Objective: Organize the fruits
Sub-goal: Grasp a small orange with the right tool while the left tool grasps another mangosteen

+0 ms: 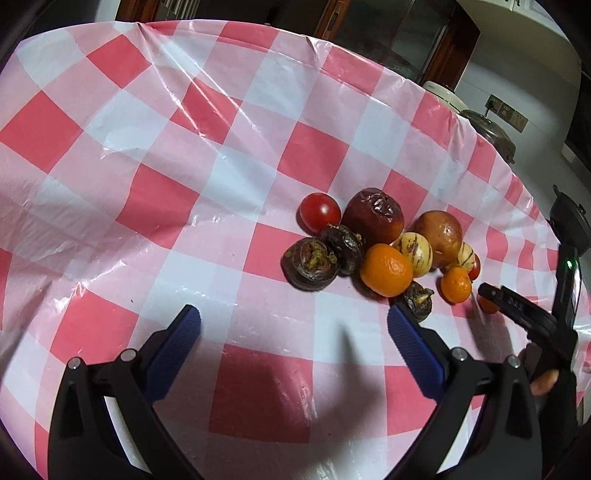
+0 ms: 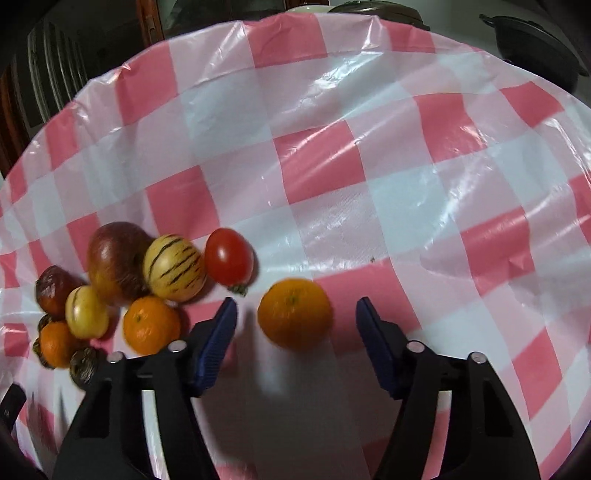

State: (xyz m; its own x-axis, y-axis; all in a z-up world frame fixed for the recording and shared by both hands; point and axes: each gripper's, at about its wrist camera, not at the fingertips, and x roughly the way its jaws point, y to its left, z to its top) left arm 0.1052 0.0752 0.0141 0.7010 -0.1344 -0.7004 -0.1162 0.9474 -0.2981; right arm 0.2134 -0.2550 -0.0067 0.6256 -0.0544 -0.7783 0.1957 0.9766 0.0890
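Observation:
A heap of fruit lies on the pink checked tablecloth (image 1: 147, 155). In it are a red tomato (image 1: 319, 217), a wrinkled dark red fruit (image 1: 373, 214), a reddish apple (image 1: 439, 232), two striped yellow melons (image 1: 413, 249), a mandarin (image 1: 386, 270) and dark water chestnuts (image 1: 310, 264). My left gripper (image 1: 293, 314) stands open just in front of the heap, holding nothing. My right gripper (image 2: 296, 306) is open around a lone mandarin (image 2: 294, 313) that rests on the cloth, right of the heap. Gaps show between the mandarin and both pads. A second tomato (image 2: 229, 256) lies just behind the left pad.
The table's far edge curves across the back, with a wooden cabinet (image 1: 399, 33) and dark pots (image 1: 491, 129) beyond it. A black pot (image 2: 535, 48) stands past the far right edge. Bare cloth stretches left of the heap and right of the lone mandarin. A hand (image 1: 543, 380) holds the right gripper.

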